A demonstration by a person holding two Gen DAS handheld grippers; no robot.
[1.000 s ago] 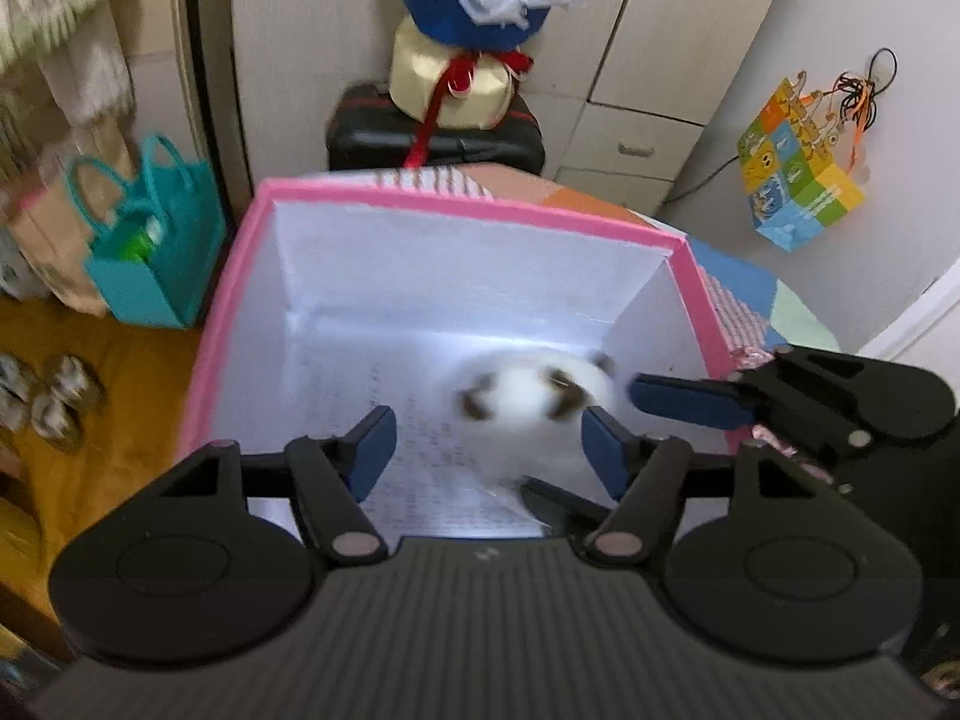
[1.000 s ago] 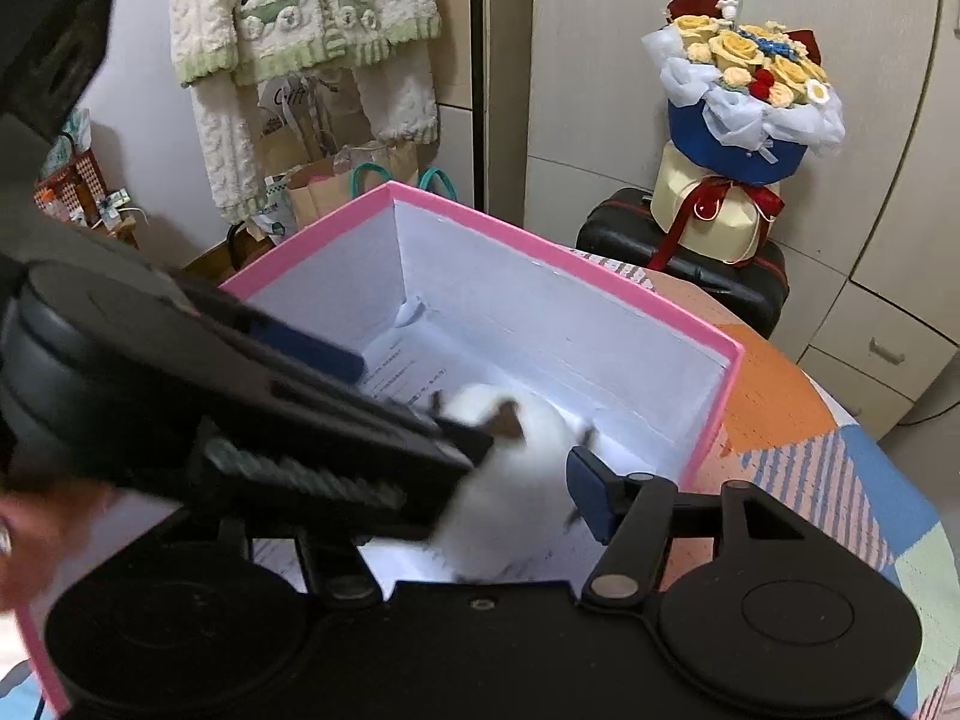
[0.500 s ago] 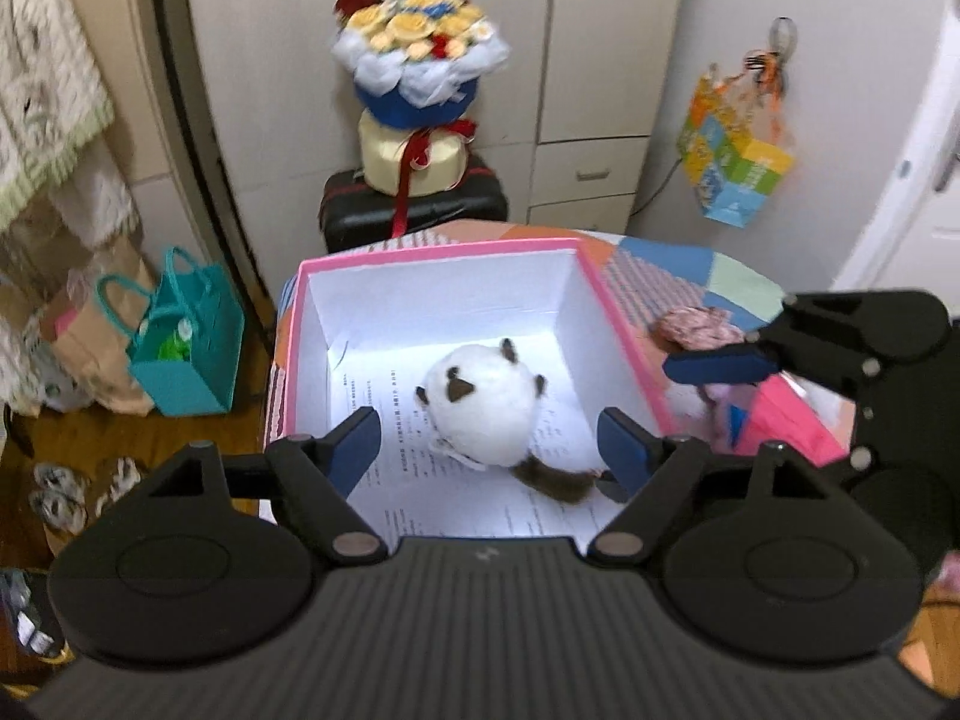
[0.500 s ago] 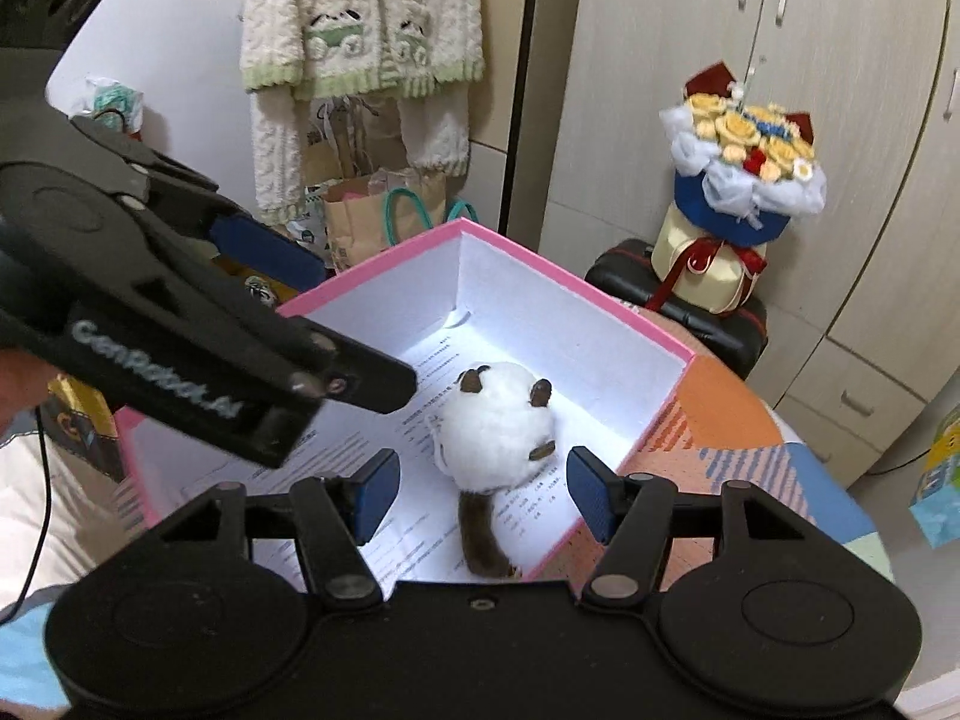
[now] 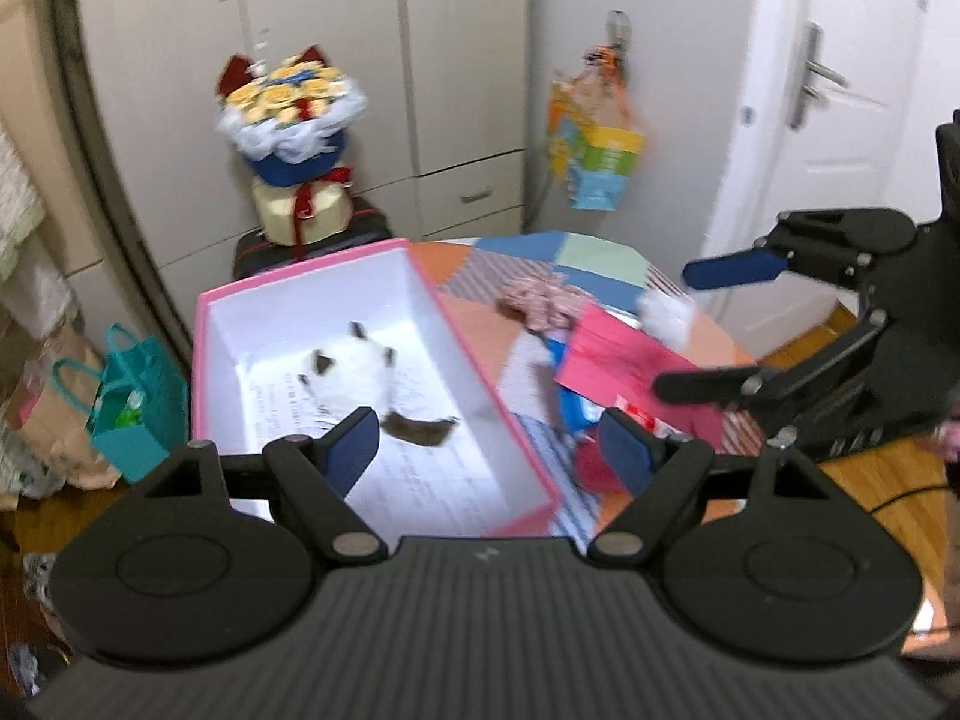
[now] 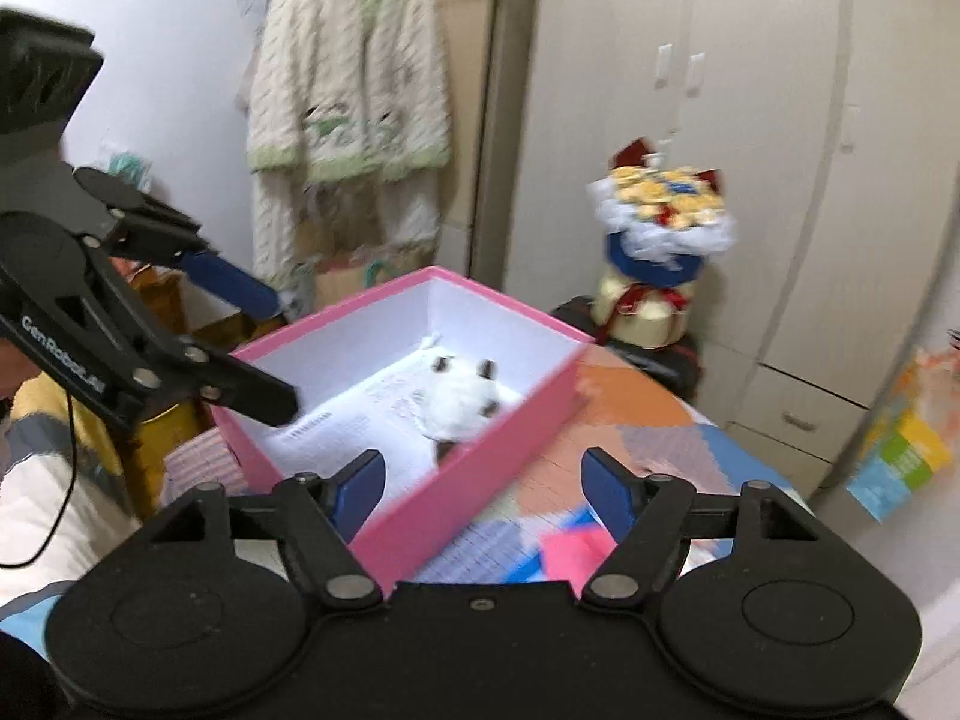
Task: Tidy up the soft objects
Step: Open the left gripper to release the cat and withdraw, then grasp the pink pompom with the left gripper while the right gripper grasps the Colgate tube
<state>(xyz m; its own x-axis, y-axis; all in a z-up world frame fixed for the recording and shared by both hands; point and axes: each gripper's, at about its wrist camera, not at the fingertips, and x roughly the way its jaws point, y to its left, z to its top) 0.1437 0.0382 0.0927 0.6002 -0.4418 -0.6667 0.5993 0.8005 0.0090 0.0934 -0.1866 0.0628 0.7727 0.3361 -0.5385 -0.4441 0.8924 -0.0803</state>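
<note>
While the white plush toy [image 5: 351,372] is lying on the printed paper in the far half of the pink box [image 5: 480,387], its brown tail trailing toward the near wall, it is looking light, squashy and unbreakable, so a pinch across the round body would probably be holding better than one on the thin tail. Right of the box on the patchwork table [image 5: 606,267], a pinkish crumpled cloth [image 5: 537,303] and a white fluffy piece [image 5: 663,315] are sitting near a pink card [image 5: 618,363] and some blue and red items too blurred to name; these are likely waiting their turn. Both the left gripper [image 5: 492,450] and the right gripper [image 6: 483,483] are hanging spread wide and carrying nothing, the box's tall near wall standing between each and the toy
</note>
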